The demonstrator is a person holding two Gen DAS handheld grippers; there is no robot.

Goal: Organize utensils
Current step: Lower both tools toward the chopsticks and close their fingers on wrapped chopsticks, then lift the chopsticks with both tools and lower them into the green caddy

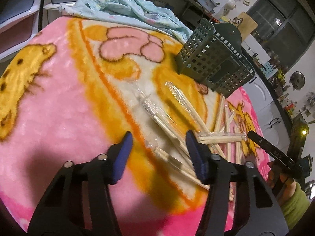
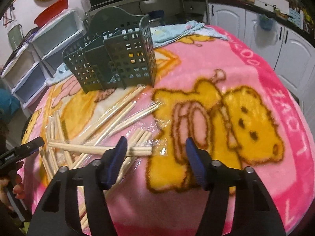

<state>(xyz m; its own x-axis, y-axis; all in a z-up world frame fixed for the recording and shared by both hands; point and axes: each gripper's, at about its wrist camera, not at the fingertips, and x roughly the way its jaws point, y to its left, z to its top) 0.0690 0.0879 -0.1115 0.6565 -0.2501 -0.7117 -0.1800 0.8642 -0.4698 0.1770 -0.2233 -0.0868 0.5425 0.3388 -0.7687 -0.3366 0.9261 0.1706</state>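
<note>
Both the left gripper (image 1: 158,153) and the right gripper (image 2: 154,157) were held wide, with nothing gripped. The wrapped chopsticks (image 2: 100,149) lay criss-crossed on the pink blanket (image 2: 246,74), just in front of the green caddy (image 2: 114,51). Slippage was judged likely: slick film, overlapping sticks and soft fleece could let several be dragged at once.

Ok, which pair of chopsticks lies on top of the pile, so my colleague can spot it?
Start at the dark green perforated plastic utensil holder on the pink cartoon blanket. Below it, wrapped wooden chopsticks are scattered. The top pair alone lies horizontally across the rest.
</note>
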